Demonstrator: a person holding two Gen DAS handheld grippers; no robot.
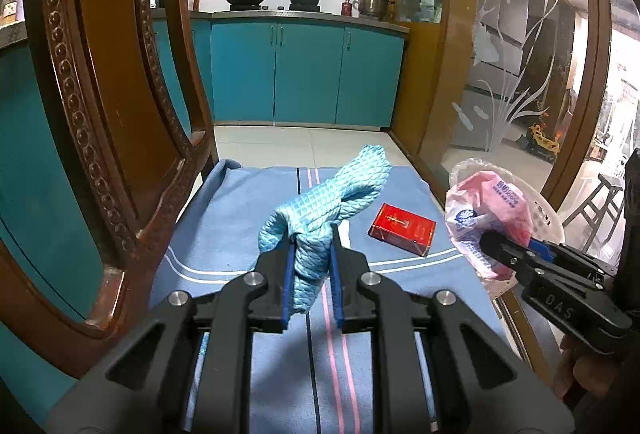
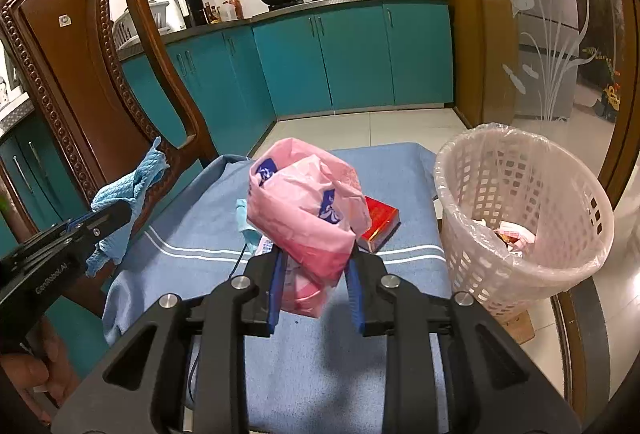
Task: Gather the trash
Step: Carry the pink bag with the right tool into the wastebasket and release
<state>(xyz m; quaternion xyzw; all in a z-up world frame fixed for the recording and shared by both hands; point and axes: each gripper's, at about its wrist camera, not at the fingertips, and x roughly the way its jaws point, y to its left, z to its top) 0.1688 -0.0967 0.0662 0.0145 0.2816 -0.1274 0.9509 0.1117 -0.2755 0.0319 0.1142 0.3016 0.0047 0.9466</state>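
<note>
At the bottom middle of the left wrist view, the left gripper [image 1: 312,258] is squeezing a light blue cloth [image 1: 324,205] between its blue pads, and the cloth is sticking up toward the middle of the frame. At the bottom middle of the right wrist view, the right gripper [image 2: 316,270] is pinching a crumpled pink plastic bag [image 2: 308,209], which is bulging up in the center. Both are hanging over a blue blanket [image 1: 224,234] with white and pink stripes. A red box [image 1: 402,229] is lying flat on the blanket, right of center in the left view, just behind the bag in the right view. At the right of the right view, a white trash basket [image 2: 520,201] with a clear liner is standing beside the blanket, holding some scraps. A brown wooden chair [image 2: 80,65] is filling the upper left. Teal cabinets [image 1: 304,73] are sitting far back along the top.
</note>
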